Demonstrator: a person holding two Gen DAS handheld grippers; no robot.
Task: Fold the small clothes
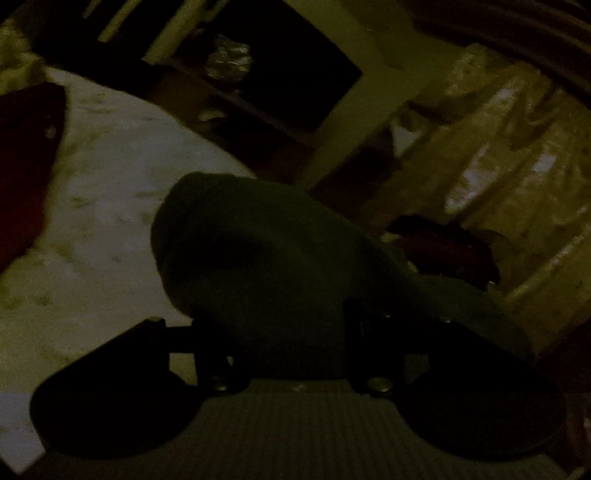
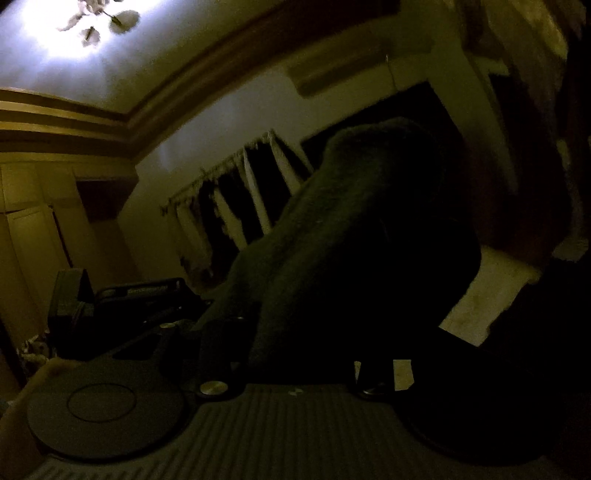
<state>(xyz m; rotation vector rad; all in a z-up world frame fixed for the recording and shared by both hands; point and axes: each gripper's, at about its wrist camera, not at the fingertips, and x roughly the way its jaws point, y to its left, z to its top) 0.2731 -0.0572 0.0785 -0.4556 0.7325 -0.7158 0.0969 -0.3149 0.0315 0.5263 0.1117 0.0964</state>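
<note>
In a dim room, a dark green garment [image 1: 266, 258] hangs bunched between two hand-held tools, lifted clear of the pale bedsheet [image 1: 103, 177] that spreads to the left and below. The left claw [image 1: 291, 332] is clamped on one part of the cloth, which swells up and away from its fingers; the right claw [image 2: 295, 354] grips another part, the fabric rising before it against a far wall with a curtained window [image 2: 236, 199] under a bright ceiling light [image 2: 74, 26]. A dark red cloth [image 1: 26, 166] lies at the sheet's left edge.

The step in hand appears to be raising the piece to shake it open before laying it flat. Done well, that likely means keeping both grips firm, drawing the claws apart until the held edge runs taut, and lowering the hem onto bare sheet, well away from the red cloth. Blur and darkness hide which edges are held.
</note>
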